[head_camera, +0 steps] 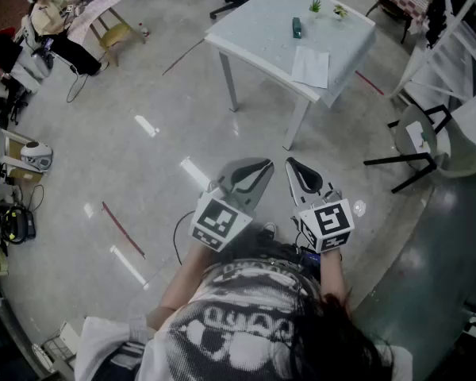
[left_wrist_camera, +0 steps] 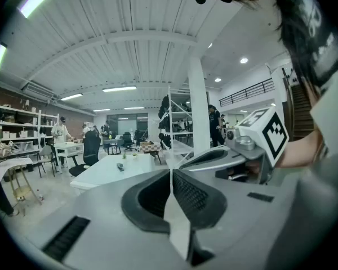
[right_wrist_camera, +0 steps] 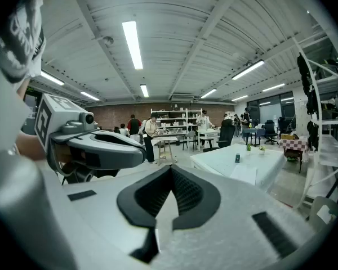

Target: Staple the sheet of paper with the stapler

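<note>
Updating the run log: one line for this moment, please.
left gripper shut, empty | right gripper shut, empty | paper and stapler on table, untouched

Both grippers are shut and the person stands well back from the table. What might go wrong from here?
The sheet of paper lies loose near the edge of the table. A nudge from the left gripper or the right gripper might slide it off. Two small plants stand just beyond the stapler, and an overshooting reach may tip them.
</note>
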`<action>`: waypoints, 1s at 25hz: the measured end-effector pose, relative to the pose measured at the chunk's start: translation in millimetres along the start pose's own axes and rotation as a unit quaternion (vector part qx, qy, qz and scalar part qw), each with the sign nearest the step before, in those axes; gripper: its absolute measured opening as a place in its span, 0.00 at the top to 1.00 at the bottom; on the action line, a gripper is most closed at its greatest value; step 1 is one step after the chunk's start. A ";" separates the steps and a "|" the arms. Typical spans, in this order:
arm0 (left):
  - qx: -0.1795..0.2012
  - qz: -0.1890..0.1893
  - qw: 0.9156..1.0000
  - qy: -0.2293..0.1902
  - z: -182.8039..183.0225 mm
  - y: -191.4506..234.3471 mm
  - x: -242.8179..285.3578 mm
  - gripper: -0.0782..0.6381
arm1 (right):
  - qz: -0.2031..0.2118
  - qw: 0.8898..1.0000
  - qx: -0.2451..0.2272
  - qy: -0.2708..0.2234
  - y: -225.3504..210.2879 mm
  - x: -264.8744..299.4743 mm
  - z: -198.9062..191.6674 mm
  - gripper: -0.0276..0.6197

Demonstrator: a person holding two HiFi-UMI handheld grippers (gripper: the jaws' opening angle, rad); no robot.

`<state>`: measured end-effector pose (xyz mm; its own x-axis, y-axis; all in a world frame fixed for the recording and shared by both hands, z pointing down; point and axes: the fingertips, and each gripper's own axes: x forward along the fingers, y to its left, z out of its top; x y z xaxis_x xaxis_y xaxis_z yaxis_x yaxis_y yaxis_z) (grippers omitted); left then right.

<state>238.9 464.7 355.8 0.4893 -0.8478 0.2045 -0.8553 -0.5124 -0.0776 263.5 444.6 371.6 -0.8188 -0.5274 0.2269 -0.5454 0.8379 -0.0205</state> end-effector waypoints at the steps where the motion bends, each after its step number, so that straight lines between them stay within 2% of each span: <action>1: 0.000 -0.001 1.000 0.000 0.5 1.1 0.0 0.88 | -0.001 1.000 0.000 0.001 -0.2 1.3 0.4 0.97; 11: -0.002 0.003 1.000 0.005 -4.4 1.9 -2.4 0.88 | 0.004 1.000 0.013 -0.008 -1.8 4.5 -0.7 0.97; 25: -0.007 0.023 0.999 0.022 -10.5 6.0 5.6 0.88 | 0.036 0.999 0.027 -0.001 -7.3 15.3 -10.5 0.97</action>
<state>234.7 458.3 366.7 0.4412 -0.8638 0.2432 -0.8794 -0.4702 -0.0747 256.9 431.9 385.5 -0.8564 -0.4670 0.2201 -0.4945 0.8645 -0.0898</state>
